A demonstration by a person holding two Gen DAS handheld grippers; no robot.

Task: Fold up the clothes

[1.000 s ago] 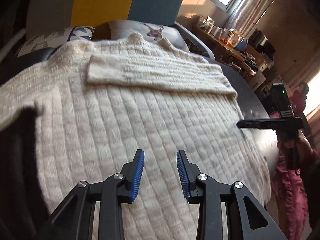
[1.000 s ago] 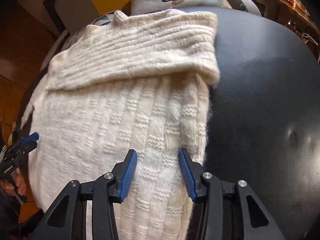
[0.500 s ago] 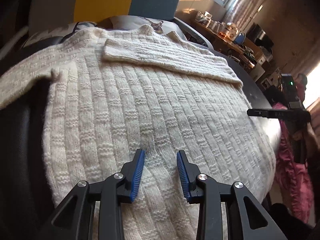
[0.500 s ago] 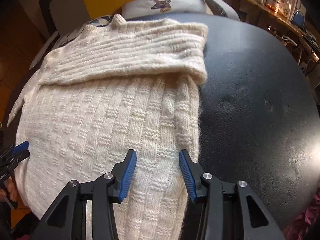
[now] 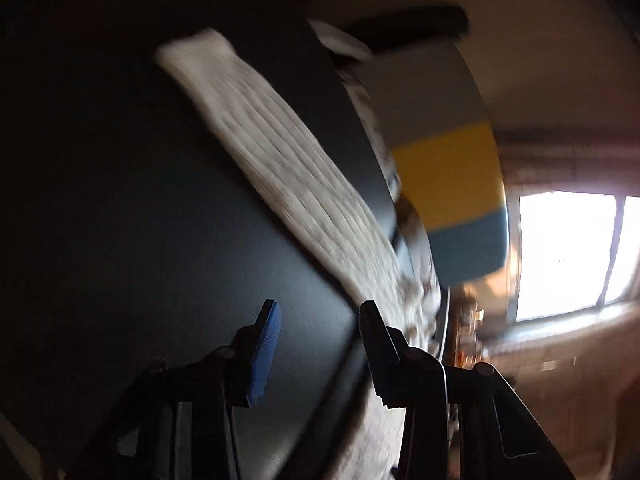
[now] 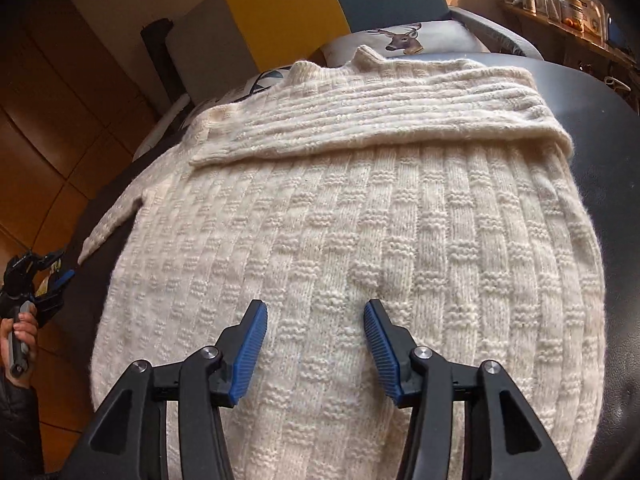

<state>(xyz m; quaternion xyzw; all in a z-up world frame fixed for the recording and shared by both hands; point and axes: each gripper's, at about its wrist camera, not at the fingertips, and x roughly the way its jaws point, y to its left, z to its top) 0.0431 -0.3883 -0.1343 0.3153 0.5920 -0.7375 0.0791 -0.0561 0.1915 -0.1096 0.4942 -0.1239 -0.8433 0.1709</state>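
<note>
Across the dark round table [image 6: 592, 92] a cream knitted sweater [image 6: 360, 232] lies flat, its body spread toward the near edge and one sleeve folded across the chest as a band just below the collar. Its other sleeve [image 5: 280, 176] stretches out bare over the dark surface to the side, cuff farthest away (this view is badly smeared by motion, so the knit shows only as pale streaks).

Over the lower body of the sweater hangs the right claw [image 6: 315, 344], its blue-padded fingers [image 6: 250, 354] spread wide with nothing between them; whether the tips touch the wool I cannot tell.

Off to the side, the left claw [image 5: 318, 340] points along the outstretched sleeve, its jaws also parted and empty, with dark tabletop showing in the gap. From the right wrist view the left claw [image 6: 36, 280] appears small at the table's far left edge, gripped by a person's hand [image 6: 20, 332].

Behind the table stands a chair with a grey, yellow and blue backrest [image 6: 280, 16], and a cushion printed with a deer head [image 6: 404, 40] sits just beyond the sweater's collar. A bright window [image 5: 572, 248] glares in the left wrist view.
</note>
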